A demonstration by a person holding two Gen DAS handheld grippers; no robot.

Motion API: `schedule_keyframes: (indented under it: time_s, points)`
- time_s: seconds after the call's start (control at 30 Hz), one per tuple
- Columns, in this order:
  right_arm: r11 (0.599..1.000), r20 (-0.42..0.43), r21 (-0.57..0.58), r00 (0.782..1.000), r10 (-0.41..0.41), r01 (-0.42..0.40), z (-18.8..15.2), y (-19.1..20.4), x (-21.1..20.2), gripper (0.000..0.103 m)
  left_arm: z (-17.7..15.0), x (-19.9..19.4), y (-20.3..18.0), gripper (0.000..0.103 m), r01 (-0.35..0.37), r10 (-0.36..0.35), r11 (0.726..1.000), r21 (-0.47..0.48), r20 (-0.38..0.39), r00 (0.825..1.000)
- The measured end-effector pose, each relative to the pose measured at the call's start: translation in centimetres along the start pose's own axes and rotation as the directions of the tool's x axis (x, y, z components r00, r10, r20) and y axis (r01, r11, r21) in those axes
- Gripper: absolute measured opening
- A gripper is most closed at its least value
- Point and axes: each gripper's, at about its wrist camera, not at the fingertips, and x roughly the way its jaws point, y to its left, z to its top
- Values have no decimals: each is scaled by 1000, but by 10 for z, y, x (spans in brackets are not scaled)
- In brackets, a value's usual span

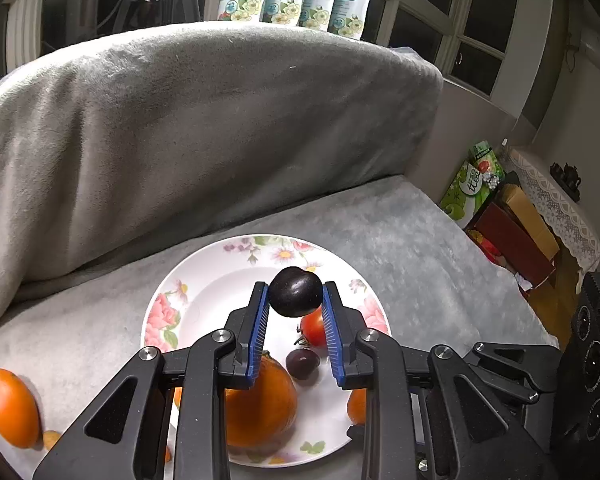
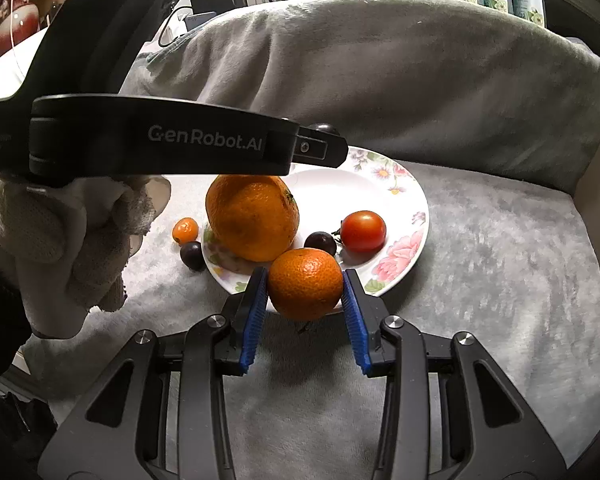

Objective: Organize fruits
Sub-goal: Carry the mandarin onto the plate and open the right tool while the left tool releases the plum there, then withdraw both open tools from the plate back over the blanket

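Note:
My left gripper [image 1: 295, 298] is shut on a dark plum [image 1: 295, 292] and holds it above the flowered white plate [image 1: 204, 292]. On the plate lie a big orange [image 1: 266, 400], a red tomato [image 1: 315, 328] and a dark grape [image 1: 302, 363]. My right gripper [image 2: 305, 284] is shut on a small mandarin [image 2: 305, 283] at the plate's [image 2: 404, 216] near rim. In the right wrist view the big orange [image 2: 252, 218], tomato [image 2: 363, 231] and grape [image 2: 320, 243] lie behind it. The left gripper's body [image 2: 160, 136] reaches over the plate, the plum's top [image 2: 323, 129] just showing.
A kumquat [image 2: 185, 230] and a dark grape [image 2: 192, 255] lie on the grey blanket left of the plate. An orange fruit [image 1: 10, 406] lies at the left edge. A blanket-covered sofa back [image 1: 220, 128] rises behind. Boxes [image 1: 512, 232] stand to the right.

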Motion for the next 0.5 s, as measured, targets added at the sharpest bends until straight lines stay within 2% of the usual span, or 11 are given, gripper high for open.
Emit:
schedule_keyframes:
  time_s: [0.07,0.17,0.23,0.27,0.3,0.4,0.47,0.5]
  points:
    - [1000,-2,-4,1000,-7,7,0,1,0,39,0,0,0,26,-4,4,1000,-2,-1,1000]
    - [1000,-4,-5,1000,-11,11,0,2,1,41,1,-1,1,32,-9,9,1000,-5,3,1000]
    - [1000,4,-6,1000,-17,17,1,2,0,63,1,-2,1,38,-12,12,1000,-5,3,1000]
    - [1000,16,-8,1000,-24,24,2,3,-3,66,1,-2,1,42,-16,16,1000,-6,5,1000]
    - [1000,22,-11,999,-23,23,2,4,-4,66,1,-4,2,45,-18,18,1000,-9,10,1000]
    - [1000,27,-17,999,-21,22,3,5,-7,67,1,-6,4,46,-15,16,1000,-16,15,1000]
    - [999,27,-22,999,-25,25,3,6,-8,67,2,-8,5,56,-13,13,1000,-20,17,1000]
    - [999,28,-24,999,-27,28,2,7,-8,68,3,-10,6,65,-14,14,1000,-23,19,1000]
